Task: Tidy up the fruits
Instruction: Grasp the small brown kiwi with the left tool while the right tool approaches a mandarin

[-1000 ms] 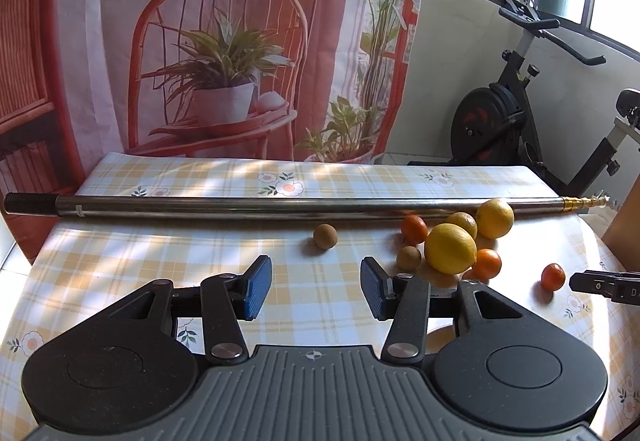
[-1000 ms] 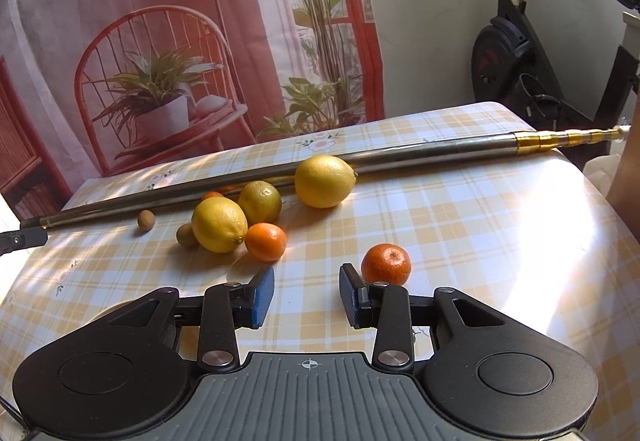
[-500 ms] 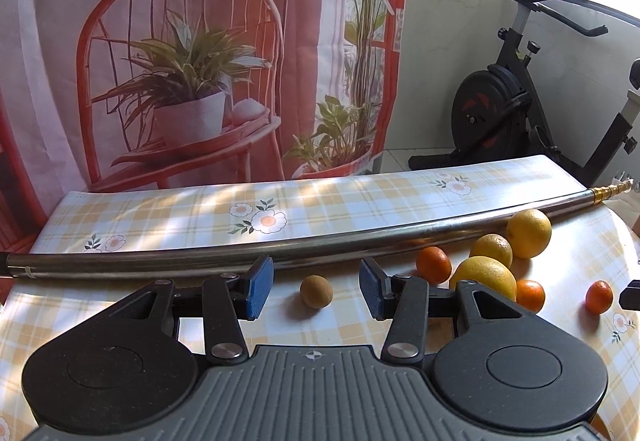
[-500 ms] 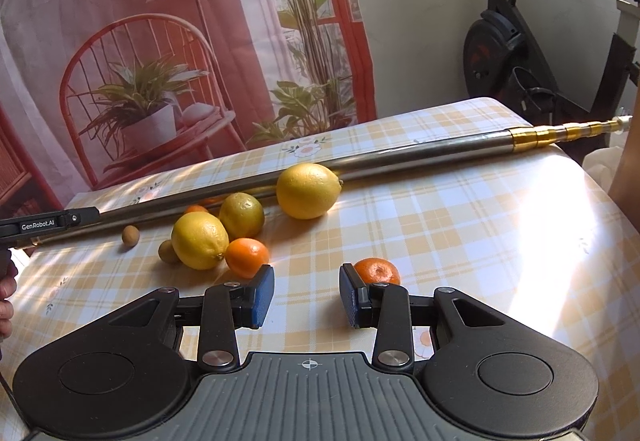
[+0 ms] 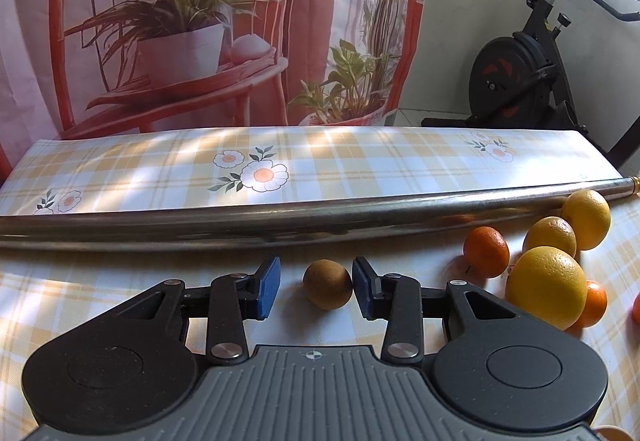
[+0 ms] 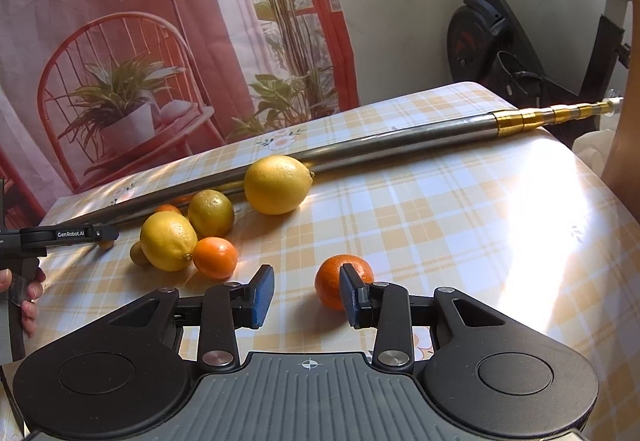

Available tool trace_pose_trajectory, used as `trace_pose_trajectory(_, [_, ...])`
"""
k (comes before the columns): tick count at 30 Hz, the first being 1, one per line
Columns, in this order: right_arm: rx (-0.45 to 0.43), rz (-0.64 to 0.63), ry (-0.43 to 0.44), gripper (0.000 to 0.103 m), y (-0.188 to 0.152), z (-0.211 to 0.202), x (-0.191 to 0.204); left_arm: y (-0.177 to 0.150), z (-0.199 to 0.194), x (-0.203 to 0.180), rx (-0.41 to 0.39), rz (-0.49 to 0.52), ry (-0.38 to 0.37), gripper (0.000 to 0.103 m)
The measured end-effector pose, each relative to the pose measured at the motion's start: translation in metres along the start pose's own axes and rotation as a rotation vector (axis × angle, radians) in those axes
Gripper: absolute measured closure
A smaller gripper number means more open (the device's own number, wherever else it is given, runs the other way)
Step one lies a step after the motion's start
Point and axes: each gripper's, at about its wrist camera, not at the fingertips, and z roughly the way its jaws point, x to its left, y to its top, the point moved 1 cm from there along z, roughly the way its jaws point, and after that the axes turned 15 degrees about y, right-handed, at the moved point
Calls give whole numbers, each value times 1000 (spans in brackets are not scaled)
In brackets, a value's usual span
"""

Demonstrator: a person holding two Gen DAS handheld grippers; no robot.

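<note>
Left wrist, brown fruit point(image 5: 327, 284) between open jaws

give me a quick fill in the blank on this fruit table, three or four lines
1. The small brown fruit sits between the open fingers of the ____ gripper.
2. The lone tangerine lies just ahead of the right gripper, partly hidden behind its ____ finger.
3. The long metal pole ends in a ____-coloured tip.
4. The biggest lemon lies right beside the ____.

Missing words: left; right; gold; pole
</note>
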Motion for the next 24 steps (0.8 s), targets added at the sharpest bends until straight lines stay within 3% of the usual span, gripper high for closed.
trace_pose_trajectory(5, [1,1,1,69,0,2,0,-1,0,-5,-2,30,-12,75])
trace_pose_trajectory(24, [5,-26,-8,69,2,-3,9,-20,-62,11,-38,48,-19,75])
